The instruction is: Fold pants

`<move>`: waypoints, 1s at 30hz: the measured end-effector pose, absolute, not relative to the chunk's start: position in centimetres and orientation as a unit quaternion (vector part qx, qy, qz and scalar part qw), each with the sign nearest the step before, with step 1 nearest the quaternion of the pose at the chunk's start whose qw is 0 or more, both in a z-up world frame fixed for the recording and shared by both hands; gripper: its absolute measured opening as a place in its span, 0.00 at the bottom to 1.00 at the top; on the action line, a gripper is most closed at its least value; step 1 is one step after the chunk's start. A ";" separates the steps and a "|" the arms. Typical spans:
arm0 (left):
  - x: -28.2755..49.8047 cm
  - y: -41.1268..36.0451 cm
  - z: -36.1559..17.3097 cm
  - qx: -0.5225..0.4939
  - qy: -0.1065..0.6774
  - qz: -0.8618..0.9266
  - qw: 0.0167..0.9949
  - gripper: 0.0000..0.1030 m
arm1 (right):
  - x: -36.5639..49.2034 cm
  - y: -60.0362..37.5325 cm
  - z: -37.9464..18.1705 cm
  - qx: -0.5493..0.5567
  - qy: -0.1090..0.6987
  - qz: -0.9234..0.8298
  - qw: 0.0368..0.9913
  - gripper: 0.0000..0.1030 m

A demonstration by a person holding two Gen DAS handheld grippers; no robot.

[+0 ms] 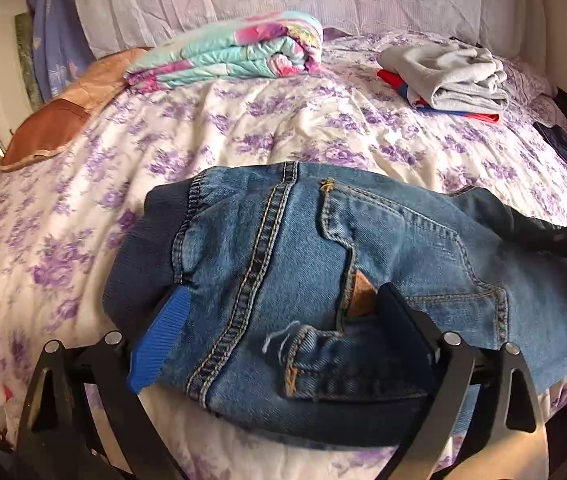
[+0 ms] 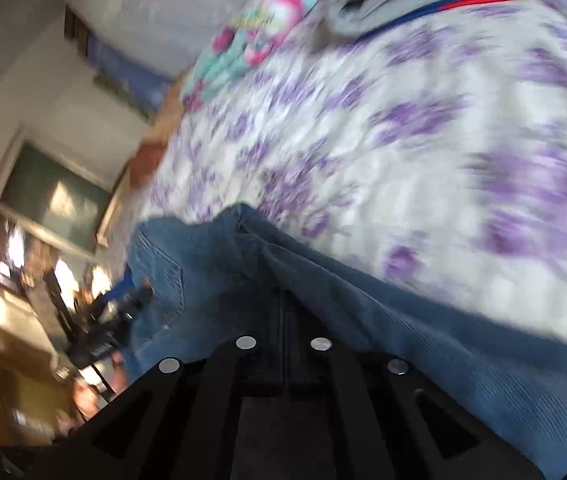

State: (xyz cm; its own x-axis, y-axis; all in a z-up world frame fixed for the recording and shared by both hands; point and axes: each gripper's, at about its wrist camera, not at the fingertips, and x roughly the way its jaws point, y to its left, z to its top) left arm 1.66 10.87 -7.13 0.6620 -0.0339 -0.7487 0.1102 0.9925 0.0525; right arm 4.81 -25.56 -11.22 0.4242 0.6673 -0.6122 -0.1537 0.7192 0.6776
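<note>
Blue jeans [image 1: 323, 260] lie bunched on the bed, seat and back pocket up, dark ribbed waistband at the left. My left gripper [image 1: 279, 300] is open, its blue-padded left finger [image 1: 163, 332] and dark right finger [image 1: 403, 320] on either side of the jeans' near edge. In the blurred, tilted right wrist view, my right gripper [image 2: 283, 292] has its fingers together on the jeans [image 2: 211, 264]. The ribbed waistband [image 2: 483, 360] runs off to the right. The left gripper [image 2: 123, 300] shows at the jeans' far end.
The bed has a purple-flowered cover [image 1: 283, 120]. A folded turquoise and pink quilt [image 1: 235, 52] and a brown cushion [image 1: 51, 128] lie at the back left. Folded grey and red clothes [image 1: 451, 76] lie at the back right. A window [image 2: 43, 216] is beyond the bed.
</note>
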 end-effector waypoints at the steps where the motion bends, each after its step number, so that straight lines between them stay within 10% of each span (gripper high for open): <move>1: 1.3 10.9 -6.7 0.040 0.406 -0.041 0.912 0.88 | 2.5 -27.0 -9.7 0.266 0.434 0.254 0.823 0.12; 3: 0.6 10.5 -5.4 0.038 0.395 -0.047 0.917 0.88 | -1.9 -29.9 -7.2 0.243 0.379 0.223 0.864 0.65; 4: 0.0 10.0 -4.4 0.038 0.384 -0.060 0.921 0.88 | -4.9 -32.1 -6.0 0.232 0.343 0.173 0.894 0.71; 17: -1.6 -3.2 -4.8 0.107 0.354 -0.177 0.912 0.92 | -23.2 -49.2 -7.9 0.342 0.244 -0.138 0.897 0.63; 20: 1.1 0.5 -8.0 0.094 0.404 -0.096 0.905 0.91 | -20.5 -49.8 -9.3 0.307 0.301 -0.134 0.893 0.18; 26: -1.4 2.3 -8.5 0.123 0.377 -0.101 0.913 0.78 | -20.2 -48.7 -10.1 0.277 0.357 -0.136 0.882 0.17; 30: -1.2 2.7 -8.0 0.103 0.385 -0.106 0.911 0.78 | -22.4 -48.9 -9.1 0.292 0.324 -0.136 0.889 0.44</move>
State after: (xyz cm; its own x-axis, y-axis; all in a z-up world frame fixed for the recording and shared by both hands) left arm -1.23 2.71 -7.99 0.6814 -0.1133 -0.7231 0.2717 0.9565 0.1061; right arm -22.36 -48.86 -9.10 0.7525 -0.0519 -0.6566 0.4314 0.7921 0.4318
